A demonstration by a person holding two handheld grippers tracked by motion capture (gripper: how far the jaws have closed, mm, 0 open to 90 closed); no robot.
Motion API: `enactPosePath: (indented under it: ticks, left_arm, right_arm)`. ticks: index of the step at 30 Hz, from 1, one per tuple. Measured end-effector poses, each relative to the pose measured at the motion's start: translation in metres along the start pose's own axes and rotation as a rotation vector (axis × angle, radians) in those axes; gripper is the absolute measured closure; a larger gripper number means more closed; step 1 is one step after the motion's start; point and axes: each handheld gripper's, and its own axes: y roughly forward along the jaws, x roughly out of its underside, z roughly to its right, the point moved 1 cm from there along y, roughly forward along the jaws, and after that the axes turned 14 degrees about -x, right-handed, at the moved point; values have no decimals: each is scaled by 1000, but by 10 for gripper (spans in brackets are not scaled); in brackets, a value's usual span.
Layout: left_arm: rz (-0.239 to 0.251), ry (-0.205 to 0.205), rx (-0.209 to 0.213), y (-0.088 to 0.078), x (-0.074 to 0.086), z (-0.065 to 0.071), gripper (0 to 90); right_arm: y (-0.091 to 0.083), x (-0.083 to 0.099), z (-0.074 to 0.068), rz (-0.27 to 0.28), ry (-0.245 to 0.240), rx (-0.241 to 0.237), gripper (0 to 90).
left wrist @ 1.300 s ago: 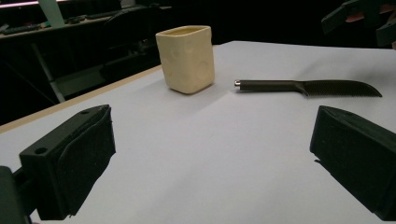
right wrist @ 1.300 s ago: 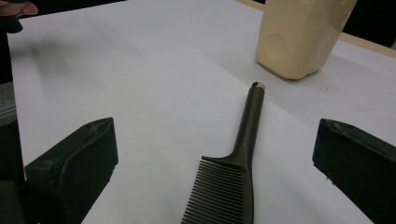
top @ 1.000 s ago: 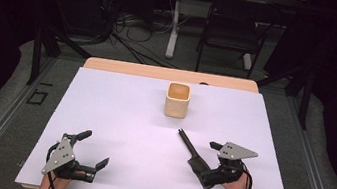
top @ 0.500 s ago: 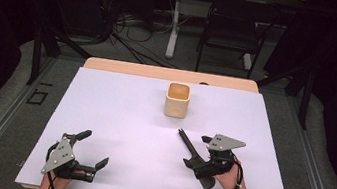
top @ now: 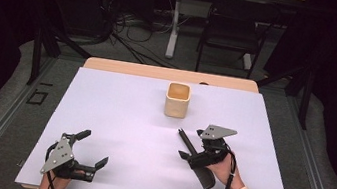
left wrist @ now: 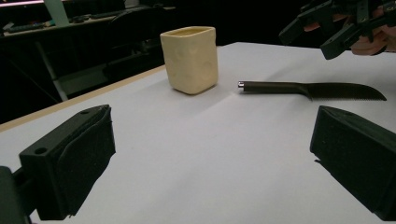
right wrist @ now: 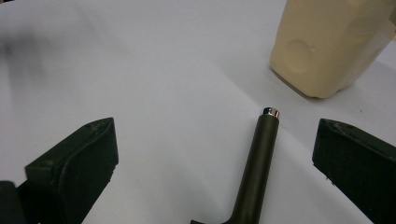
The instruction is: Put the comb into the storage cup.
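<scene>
Two grippers are working over the white counter (top: 117,117), and the risks are running from the surface down to the tool itself. Because the counter is looking smooth and bare, anything nudged on it is likely to slide rather than stay put. Standing toward the far middle is the cream cup (top: 177,99), upright and open-topped, with the knife's handle end pointing at it from a short way off; a push along the handle could be driving the knife into the cup and tipping or shifting it. The left gripper (top: 91,156) is resting near the front left corner, well apart from everything, its fingers (left wrist: 70,158) spread wide on nothing, so it is offering no support if something skids. The right gripper (top: 187,150) is hovering over the dark knife (right wrist: 261,158), which is lying flat on the counter just in front of the cup, serrated blade toward the person. Its fingers (right wrist: 74,163) are standing wide apart, and the handle is lying nearer the right-hand one than the middle of the gap in the right gripper view. Closing from there, that finger could be touching first and rolling or spinning the slim round handle away. Coming down too steeply, the fingertips could be jamming on the counter before gripping. Grabbing near the blade end could be leaving the knife drooping.
</scene>
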Motion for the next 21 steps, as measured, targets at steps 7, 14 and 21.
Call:
enactPosePath:
  ticks: [7, 14, 21]
  left_arm:
    - [1, 2, 2, 0, 0, 0, 1]
    - [-2, 3, 6, 0, 0, 0, 1]
    - [0, 3, 6, 0, 0, 0, 1]
  right_arm:
    - [7, -4, 8, -17, 17, -11, 0]
    - [12, -9, 12, -33, 8, 0, 149]
    - [20, -16, 21, -68, 4, 28, 634]
